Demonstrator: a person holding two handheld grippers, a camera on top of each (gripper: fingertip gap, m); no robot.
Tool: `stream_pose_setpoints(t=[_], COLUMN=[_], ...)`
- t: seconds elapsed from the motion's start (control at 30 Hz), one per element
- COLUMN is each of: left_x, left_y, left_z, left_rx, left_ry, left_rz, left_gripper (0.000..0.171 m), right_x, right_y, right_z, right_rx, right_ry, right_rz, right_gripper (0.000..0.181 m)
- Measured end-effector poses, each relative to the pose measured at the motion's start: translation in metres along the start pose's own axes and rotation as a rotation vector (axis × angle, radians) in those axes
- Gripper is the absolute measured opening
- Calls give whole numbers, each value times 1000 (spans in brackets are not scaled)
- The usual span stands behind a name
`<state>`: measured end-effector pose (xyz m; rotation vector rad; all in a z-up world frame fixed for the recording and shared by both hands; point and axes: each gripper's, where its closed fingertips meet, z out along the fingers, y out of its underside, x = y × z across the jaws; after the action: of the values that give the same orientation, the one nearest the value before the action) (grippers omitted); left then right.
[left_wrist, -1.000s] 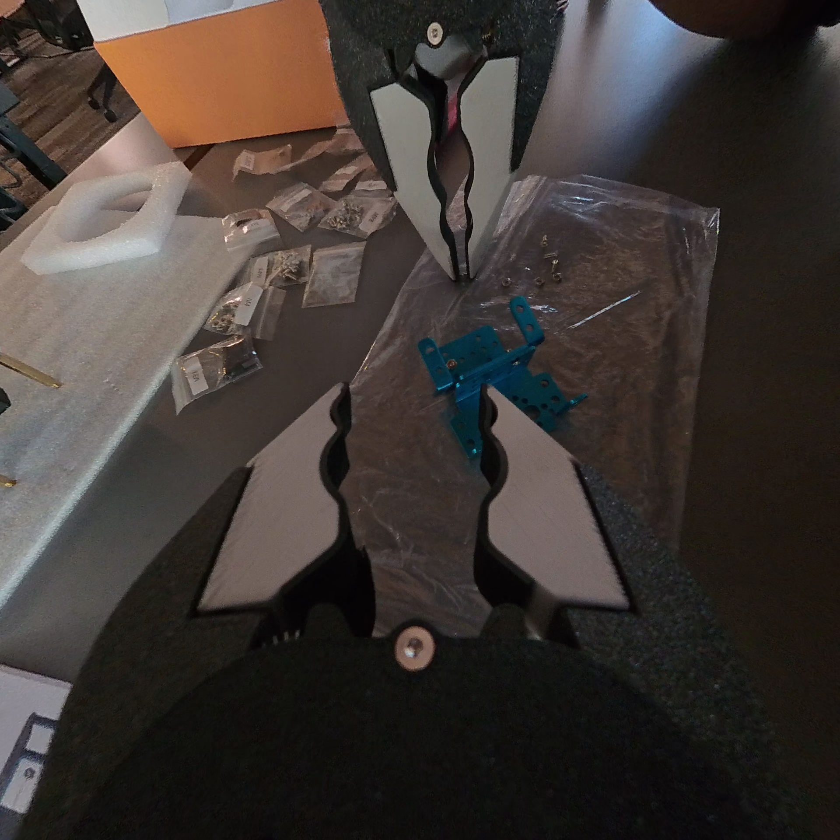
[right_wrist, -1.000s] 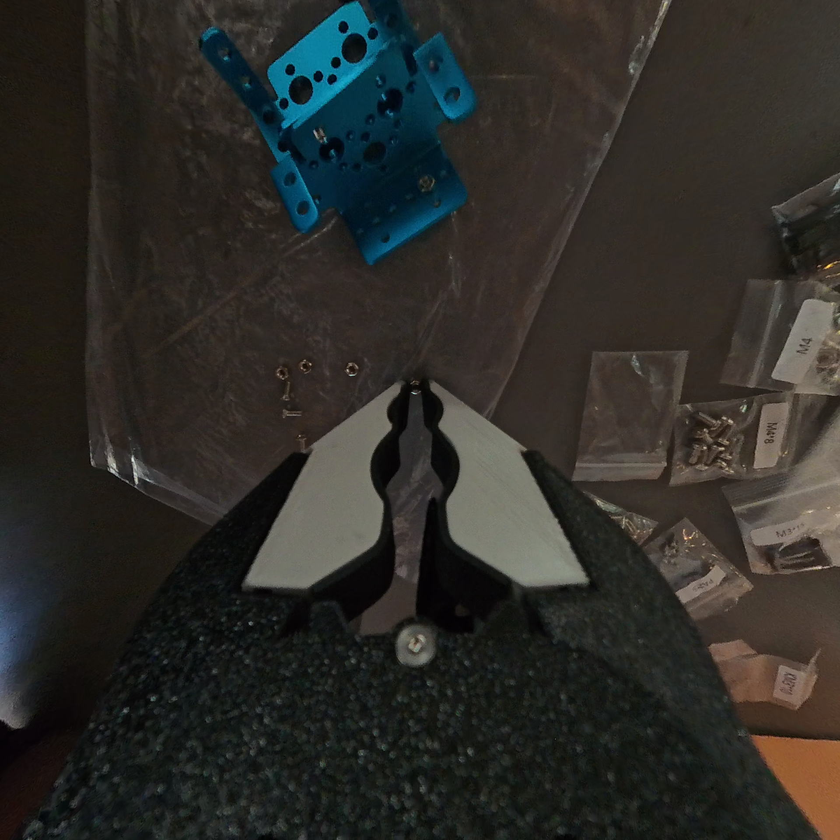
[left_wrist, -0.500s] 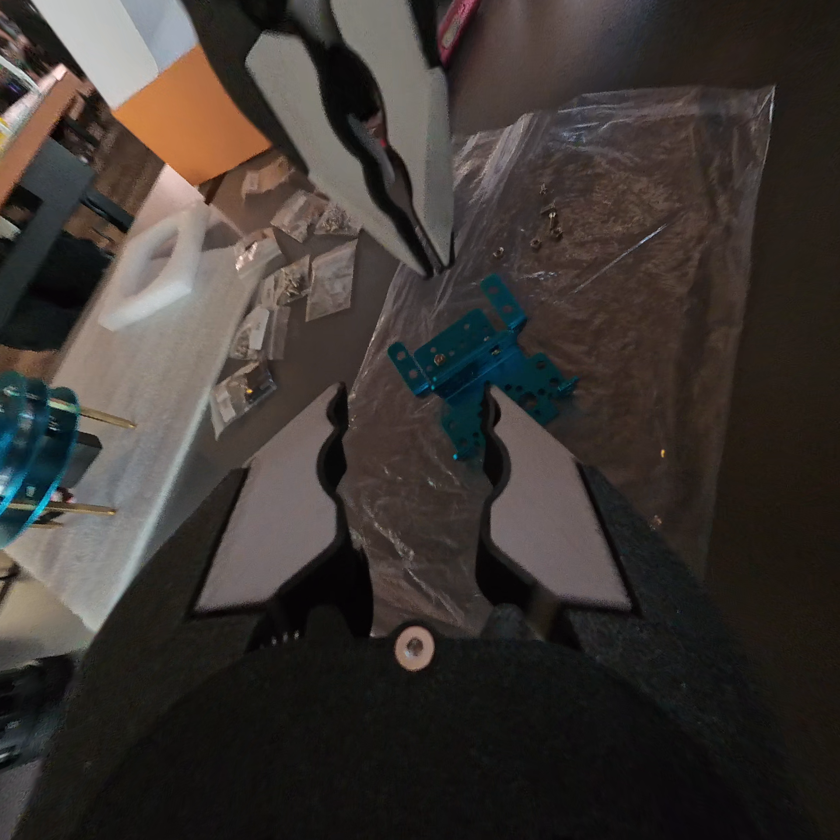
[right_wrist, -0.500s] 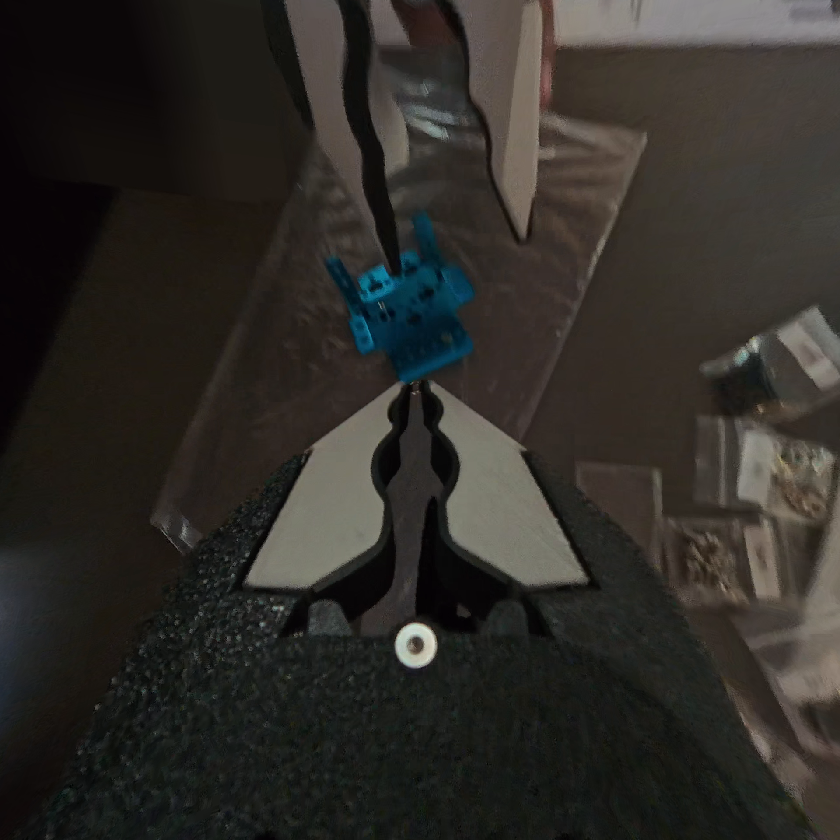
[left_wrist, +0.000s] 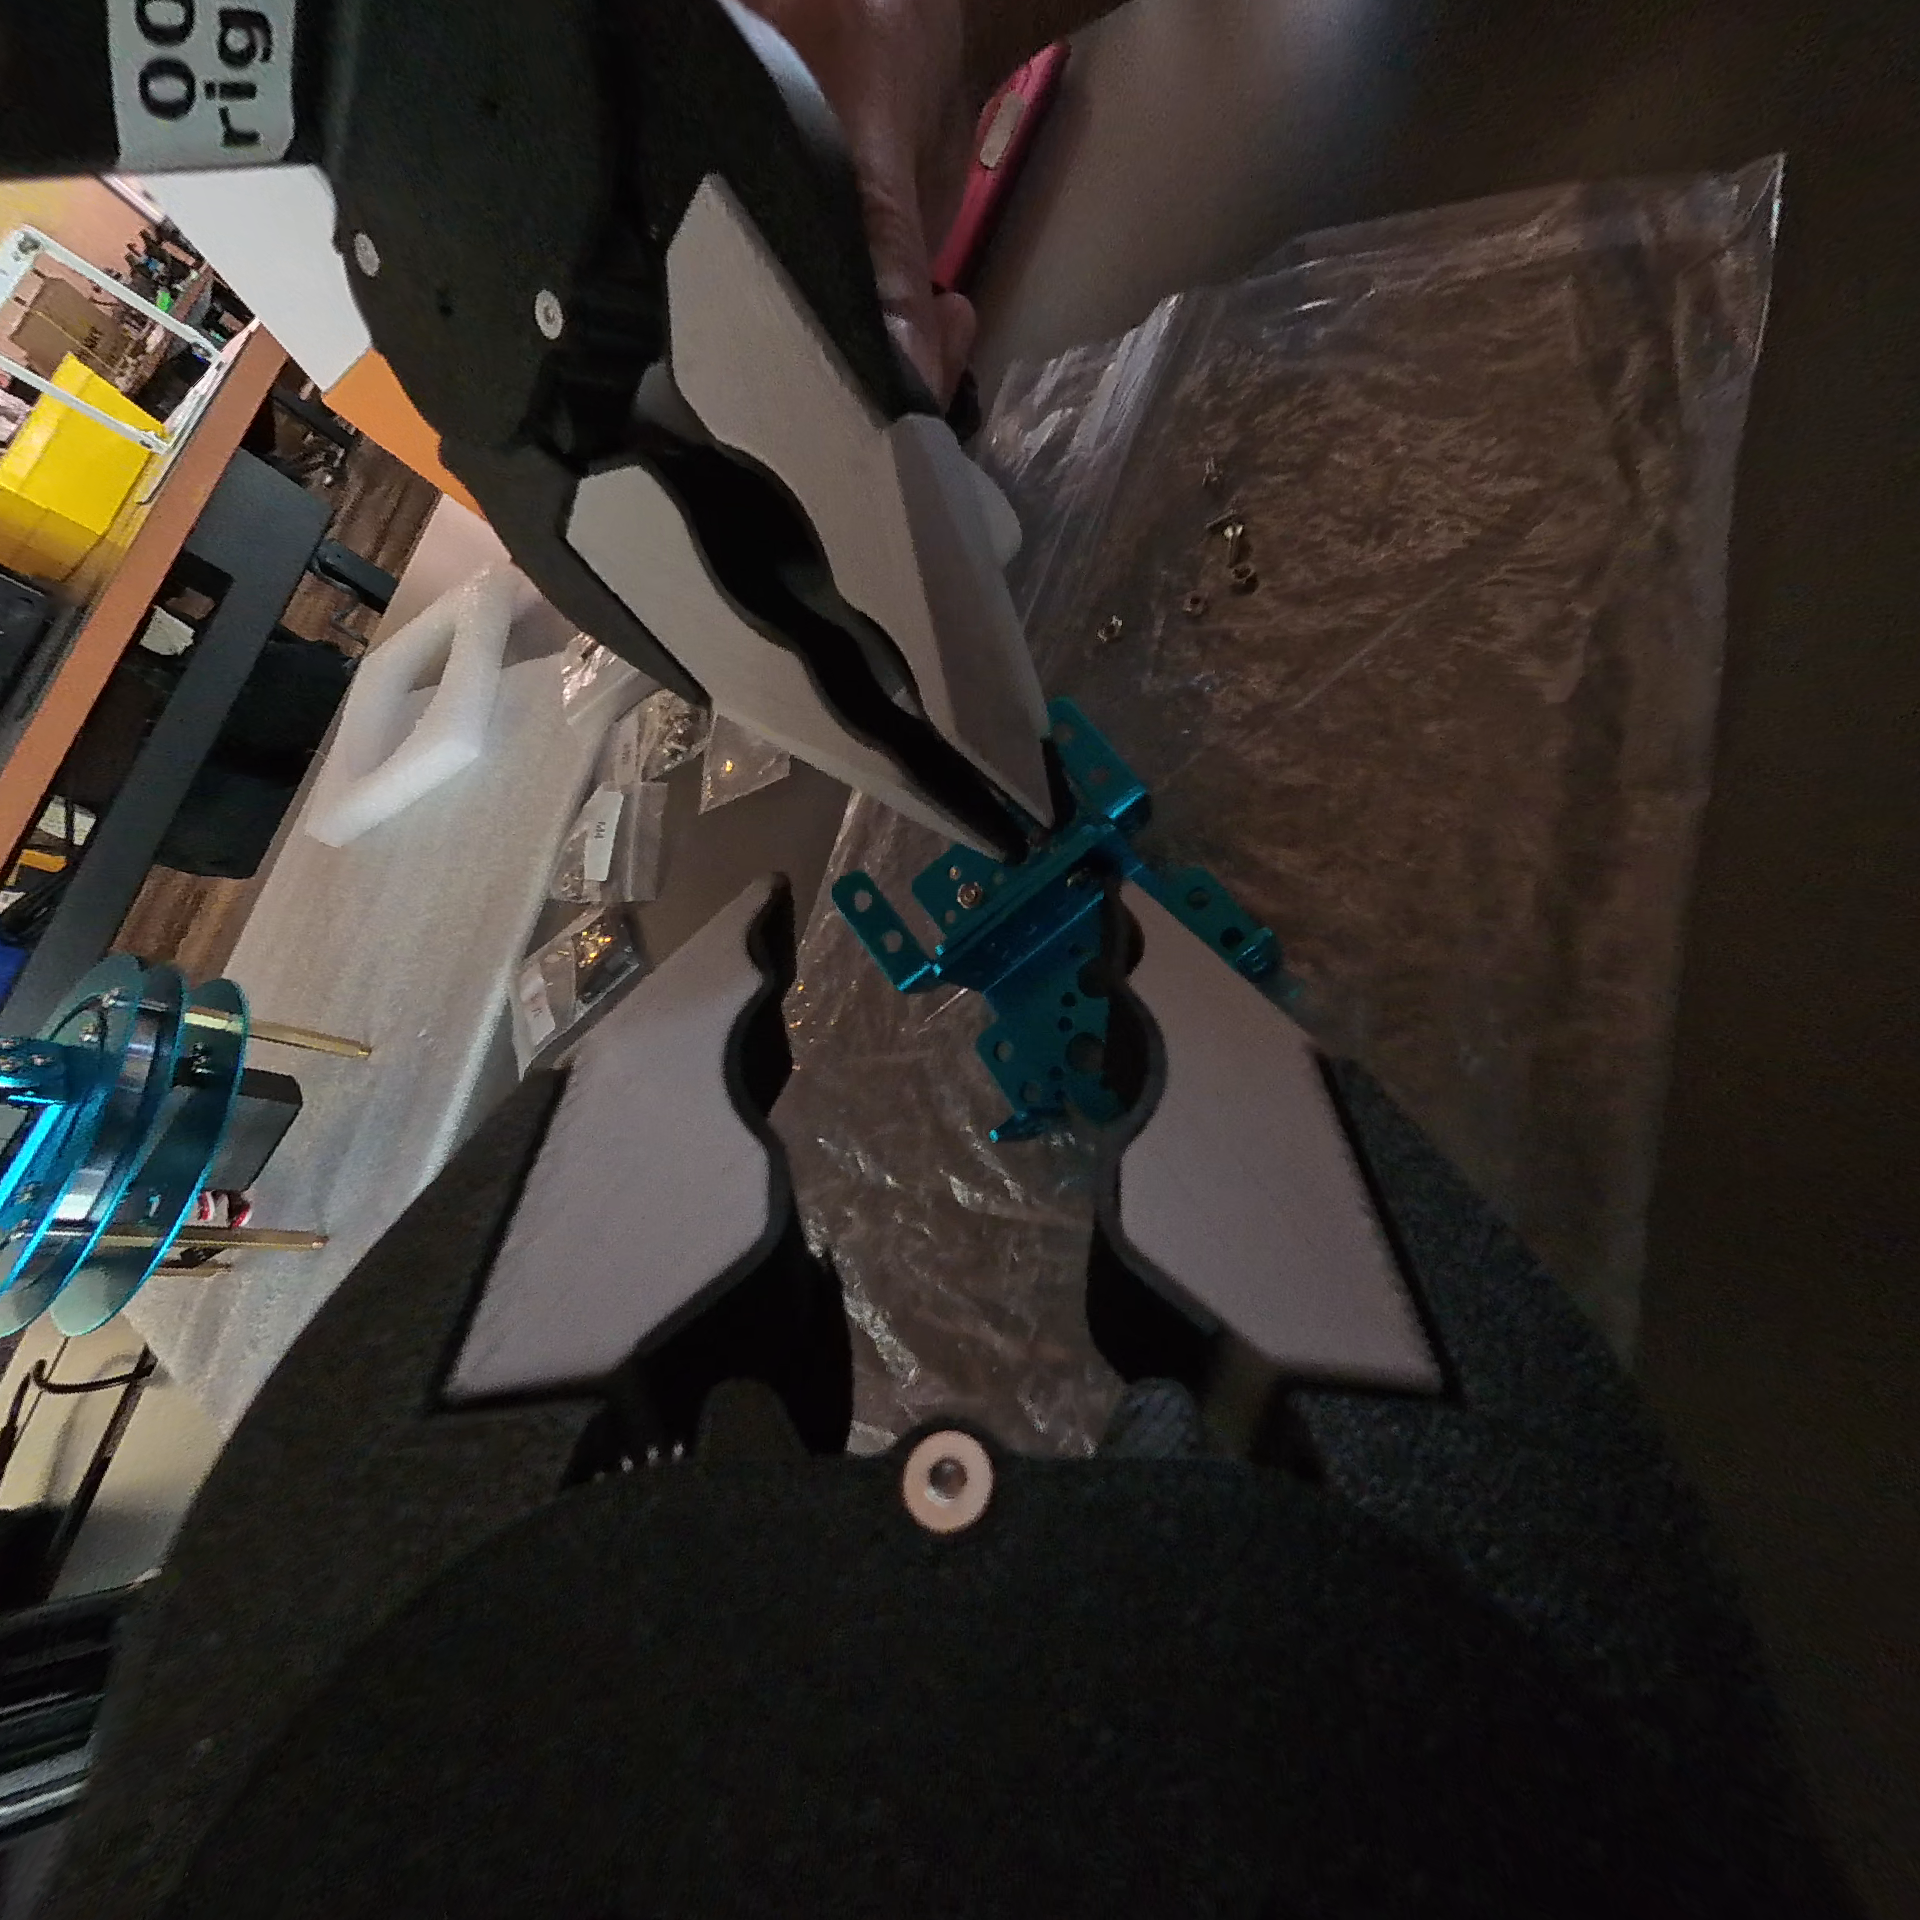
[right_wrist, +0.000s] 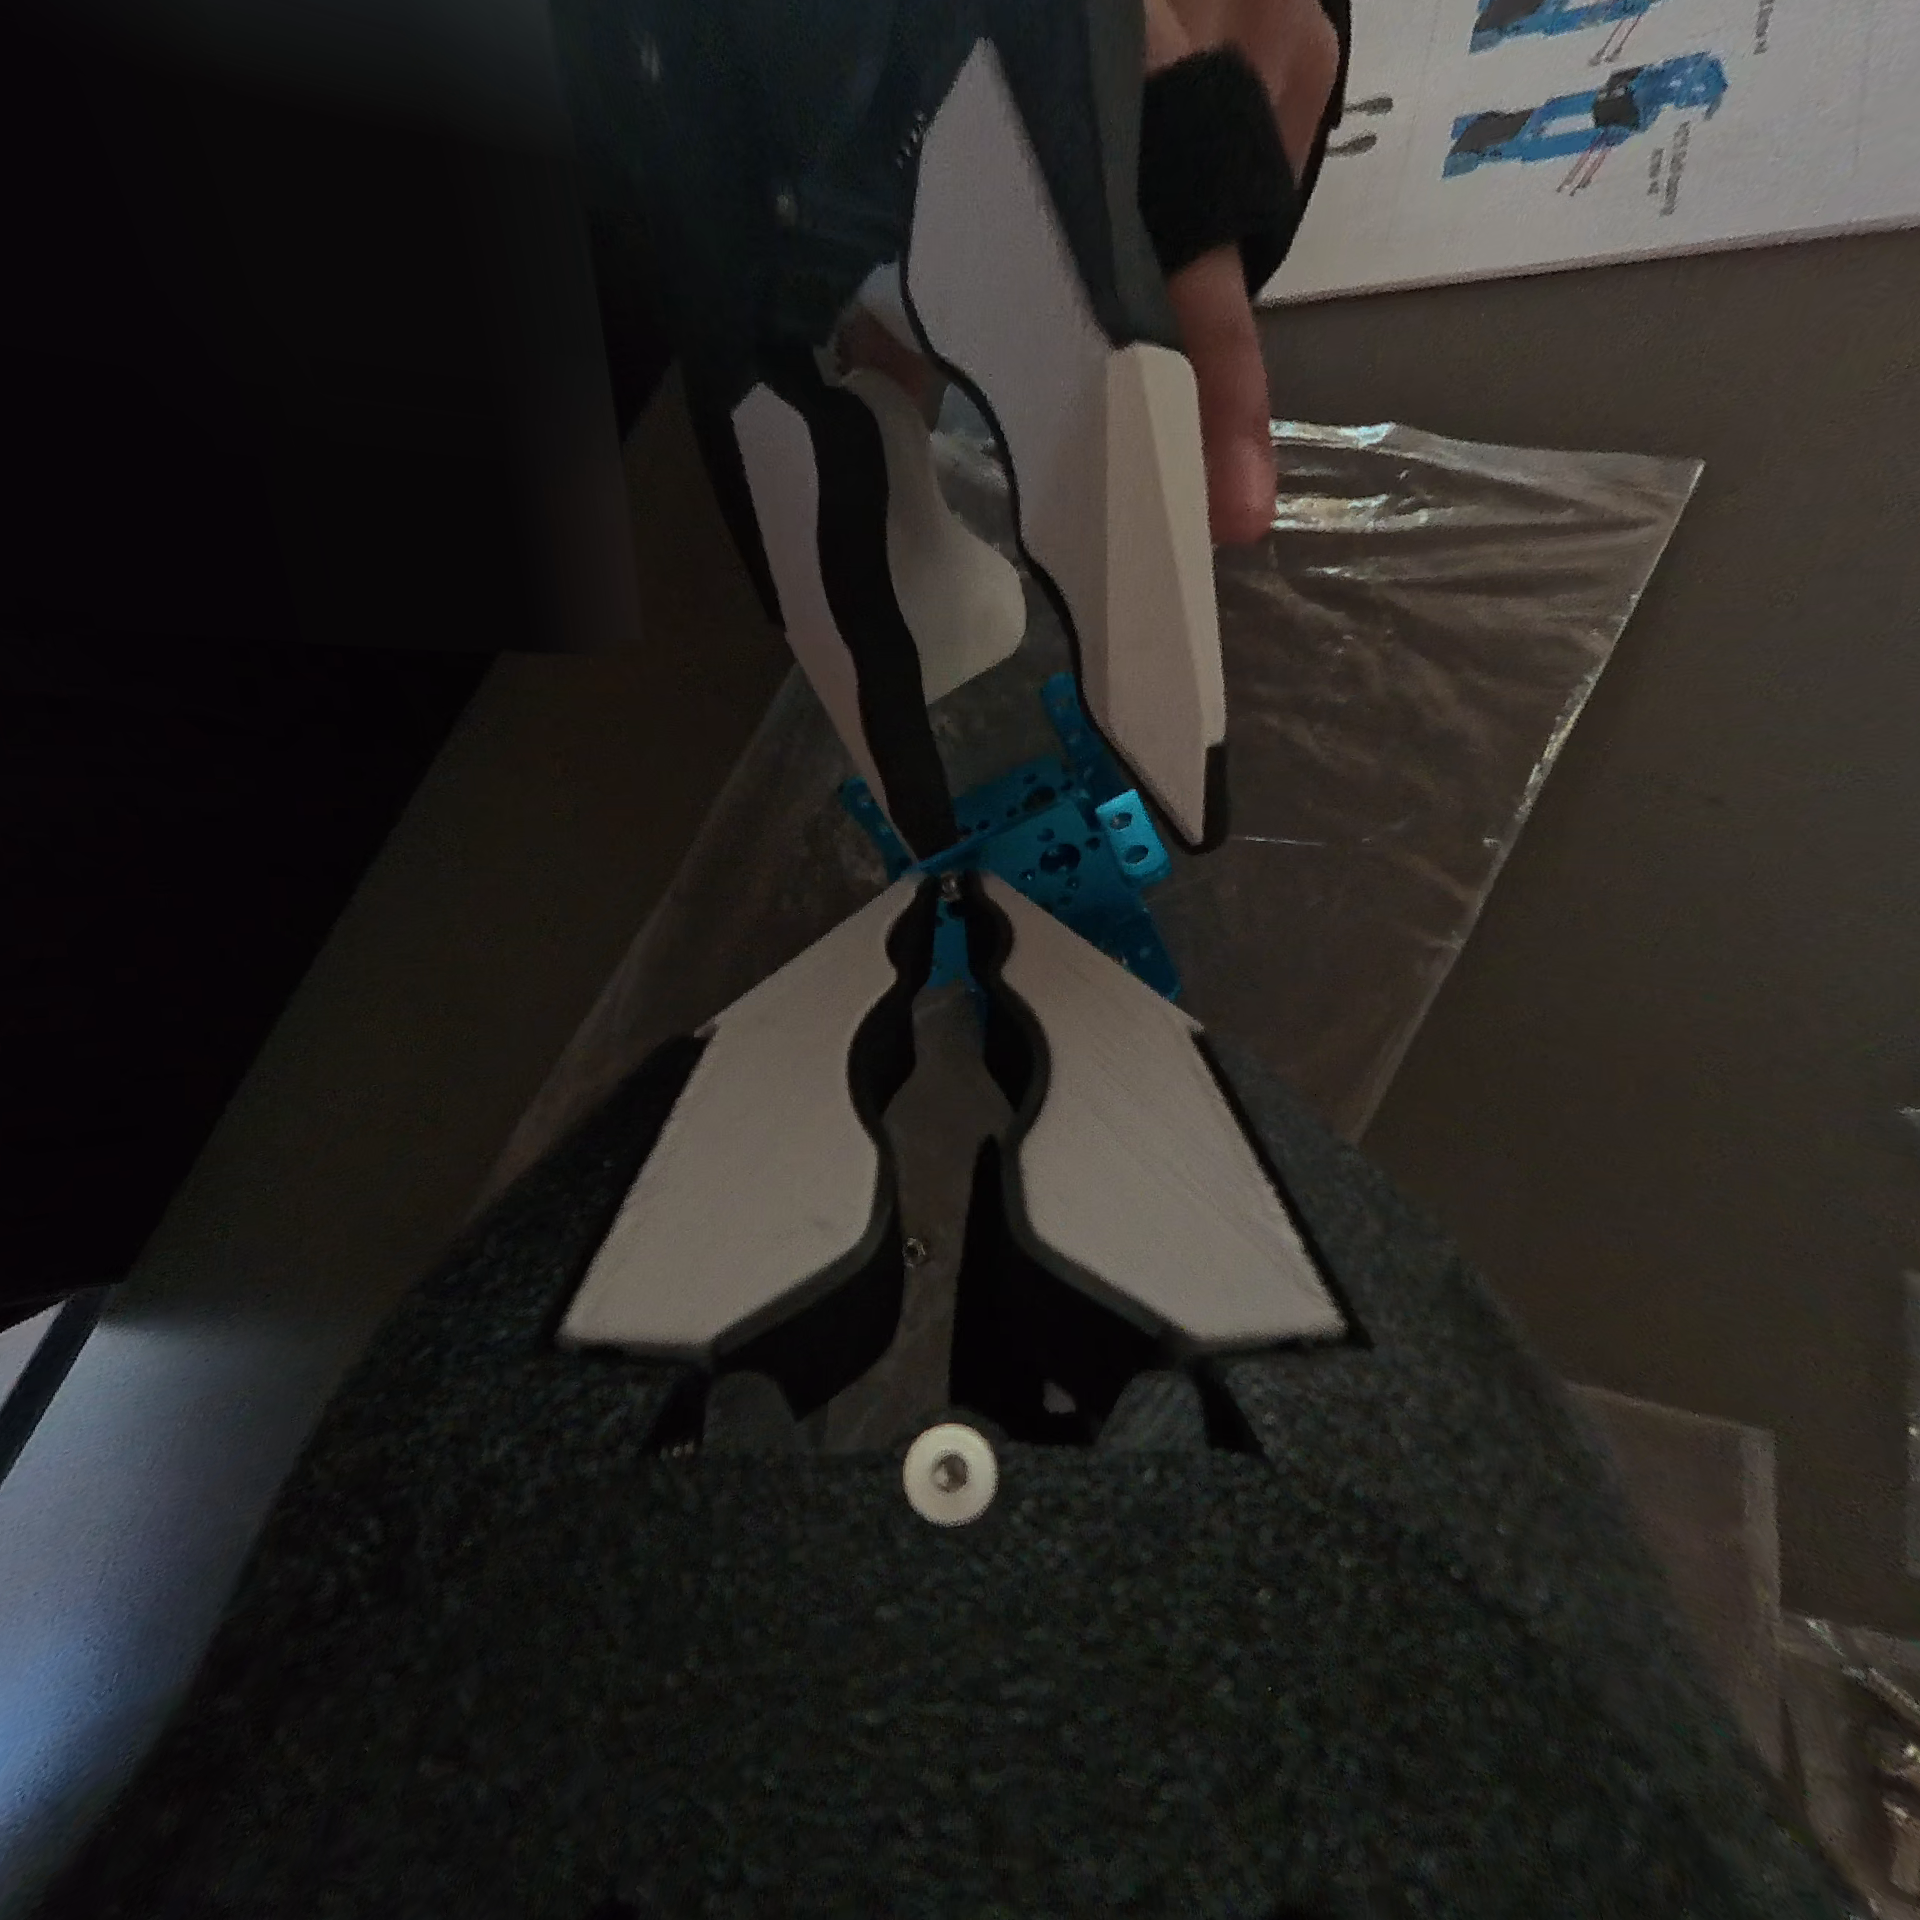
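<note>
The right tongs (right_wrist: 948, 883) are pinched nearly shut on a tiny screw (right_wrist: 948, 884) at their tips, which sit right against the upper edge of the blue perforated bracket (left_wrist: 1049, 935), at centre frame in both views. The bracket lies on a clear plastic sheet (left_wrist: 1455, 623) spread over the dark counter (right_wrist: 1610, 935). The left tongs (left_wrist: 945, 914) stand wide open — the right-hand finger overlaps the bracket's lower arm, the other is well clear of it; whether it touches the metal I cannot tell.

Loose nuts and screws (left_wrist: 1216, 561) lie on the sheet in the upper right of the left wrist view. Small hardware bags (left_wrist: 613, 831) and a white foam block (left_wrist: 416, 717) sit toward the left, a blue disc assembly (left_wrist: 94, 1143) at the left edge.

Judging from this, good work here means steadying the bracket with the open tongs while keeping the screw upright — a slight tilt would likely drop it.
</note>
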<state>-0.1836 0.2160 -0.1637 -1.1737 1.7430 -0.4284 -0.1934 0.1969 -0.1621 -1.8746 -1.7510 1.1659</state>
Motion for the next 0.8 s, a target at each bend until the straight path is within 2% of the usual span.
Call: stream_pose_setpoints(t=[0.8], left_x=[-6], left_y=[-1], left_z=[-4], left_rx=[8], left_ry=[-23], left_rz=[5], left_gripper=[58], right_x=[3], right_y=[1], right_z=[1], right_rx=[-3], right_ry=[-24], right_rz=[43], right_gripper=[4])
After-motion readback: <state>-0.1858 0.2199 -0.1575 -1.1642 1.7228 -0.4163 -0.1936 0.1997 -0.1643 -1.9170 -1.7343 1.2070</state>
